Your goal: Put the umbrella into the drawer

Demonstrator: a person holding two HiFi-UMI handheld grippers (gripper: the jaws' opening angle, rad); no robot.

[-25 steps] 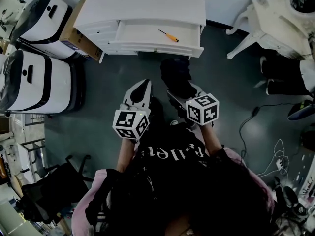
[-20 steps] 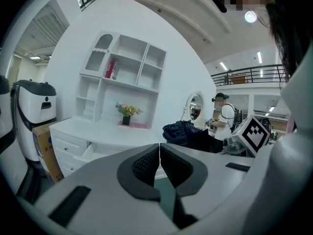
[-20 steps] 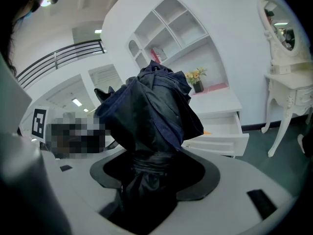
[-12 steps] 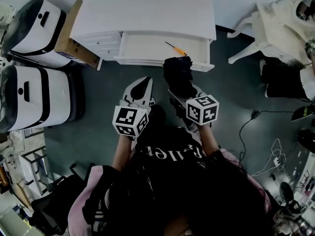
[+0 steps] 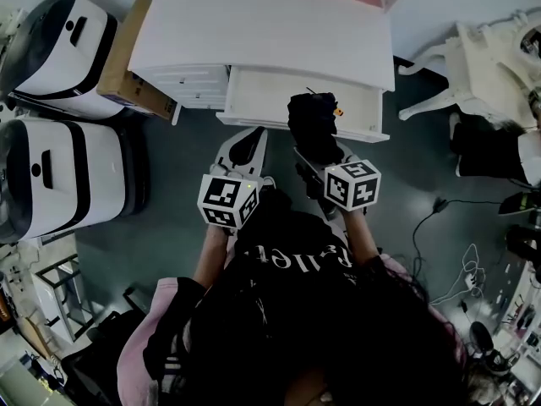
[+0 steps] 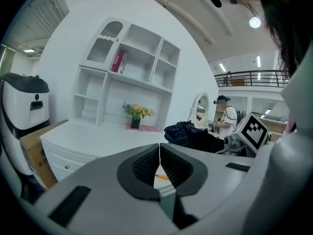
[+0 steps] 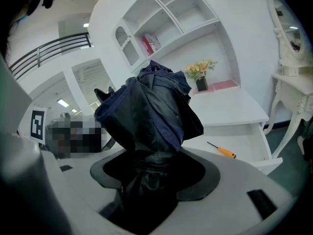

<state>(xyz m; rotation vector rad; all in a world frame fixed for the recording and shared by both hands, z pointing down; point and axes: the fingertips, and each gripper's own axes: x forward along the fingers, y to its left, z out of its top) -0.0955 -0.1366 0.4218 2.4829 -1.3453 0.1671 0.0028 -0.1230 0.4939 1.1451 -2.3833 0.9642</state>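
A folded dark navy umbrella (image 5: 313, 125) sticks out of my right gripper (image 5: 319, 154), which is shut on its lower part. In the right gripper view the umbrella (image 7: 155, 109) bulges above the jaws and hides most of what lies ahead. Its tip hangs over the front of the open white drawer (image 5: 262, 101). An orange-handled screwdriver (image 7: 223, 151) lies inside the drawer (image 7: 247, 143). My left gripper (image 5: 246, 145) is shut on nothing, left of the umbrella and just short of the drawer front. In the left gripper view its jaws (image 6: 160, 161) meet, with the umbrella (image 6: 188, 135) to the right.
The drawer belongs to a white dresser (image 5: 254, 32) with a shelf unit (image 6: 132, 82) and flowers (image 6: 137, 114) on top. Two white-and-black machines (image 5: 51, 176) and a cardboard box (image 5: 127, 66) stand at the left. White chairs (image 5: 482, 57) and floor cables (image 5: 473, 260) are at the right.
The person has stepped toward the dresser. Both grippers came nearer to the drawer, and the umbrella now overlaps its front edge and partly covers the screwdriver.
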